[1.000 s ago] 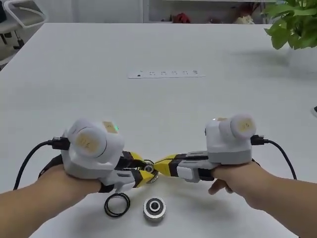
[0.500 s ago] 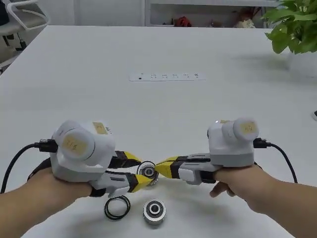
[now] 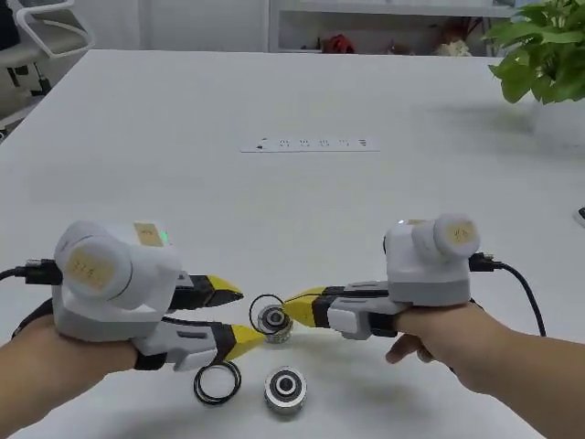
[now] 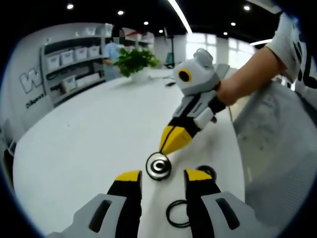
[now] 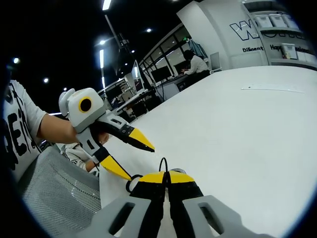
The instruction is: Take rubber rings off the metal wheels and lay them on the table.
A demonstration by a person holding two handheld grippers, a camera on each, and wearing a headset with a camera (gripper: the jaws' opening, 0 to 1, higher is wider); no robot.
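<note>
White tabletop [image 3: 366, 201] is stretching beneath a metal wheel [image 3: 272, 319]; the right gripper [image 3: 294, 305], just right of it, is pinching its rubber ring [image 3: 252, 305]. The left gripper [image 3: 239, 315] is gaping empty just left.

the left gripper [image 3: 249, 314] and the right gripper [image 3: 292, 308] are built alike: a rounded, pale grey-white shell, a black middle section, and two pointed jaws tipped in bright yellow. a small green light [image 3: 163, 238] glows on top of the left shell. a black cable [image 3: 486, 263] plugs into the outer side of the right shell, and a second black cable [image 3: 37, 269] into the left one. the person wears a white short sleeve [image 4: 296, 42] printed with black lettering.
</note>
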